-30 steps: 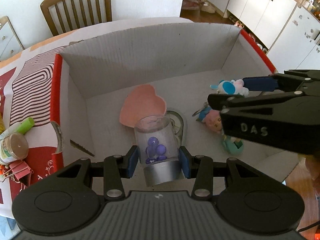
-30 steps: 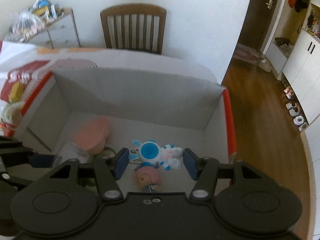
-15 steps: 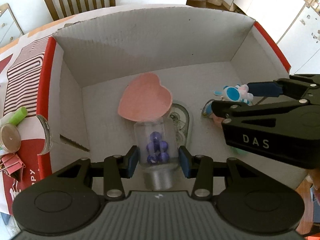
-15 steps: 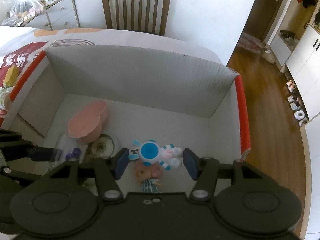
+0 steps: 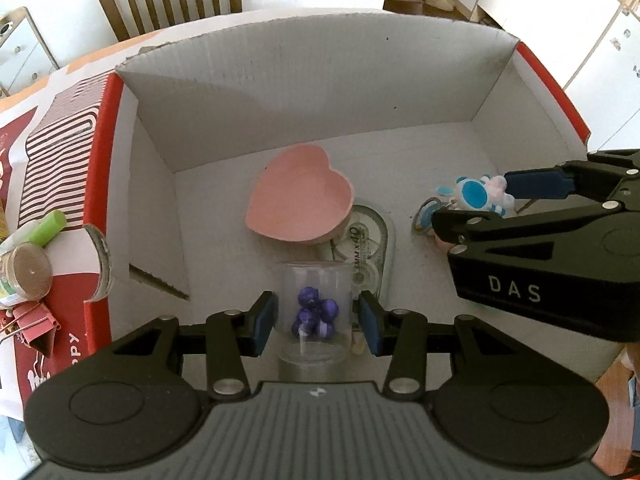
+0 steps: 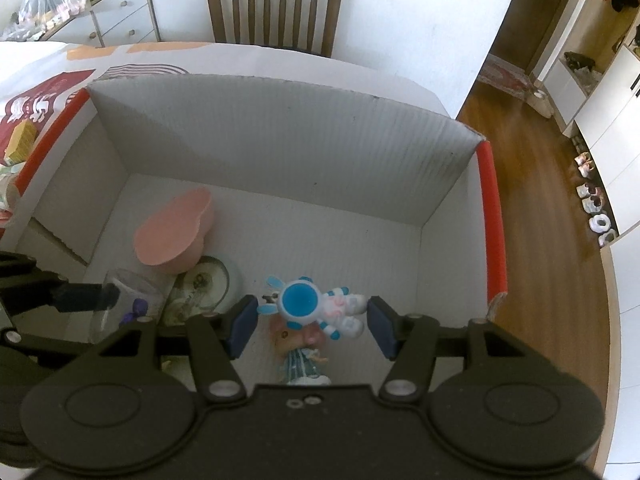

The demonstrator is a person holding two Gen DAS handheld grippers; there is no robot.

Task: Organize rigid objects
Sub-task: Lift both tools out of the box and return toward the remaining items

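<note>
Checking the left wrist view first. The left tool (image 5: 316, 320) points steeply down into the cardboard box (image 5: 320, 80). A clear jar (image 5: 316, 292) with purple beads sits between its pads. The jaws have just been opening, and a thin gap shows on each side of the jar, so I read it as released. The jar lies on the box floor with its long axis running away from the tool and its grey lid nearest the camera.
- Just beyond the jar: a pink heart dish (image 5: 300, 200), partly over a tape roller (image 5: 372, 240) that touches or nearly touches the jar's right side.
- The right tool (image 5: 484, 204) comes in from the right, well apart from the jar, with a blue-and-white rabbit toy (image 5: 476, 192) between its pads.
- The box stands on the bench (image 5: 60, 128).

Right wrist view. The right tool is clenched on the rabbit toy (image 6: 300, 300), whose long axis runs crosswise from pad to pad. A small doll (image 6: 300, 344) lies on the box floor directly under it.

Judgement: set straight down, the toy would land on the doll. Bare floor lies ahead and to the right. The left tool's clear way out is straight up.
</note>
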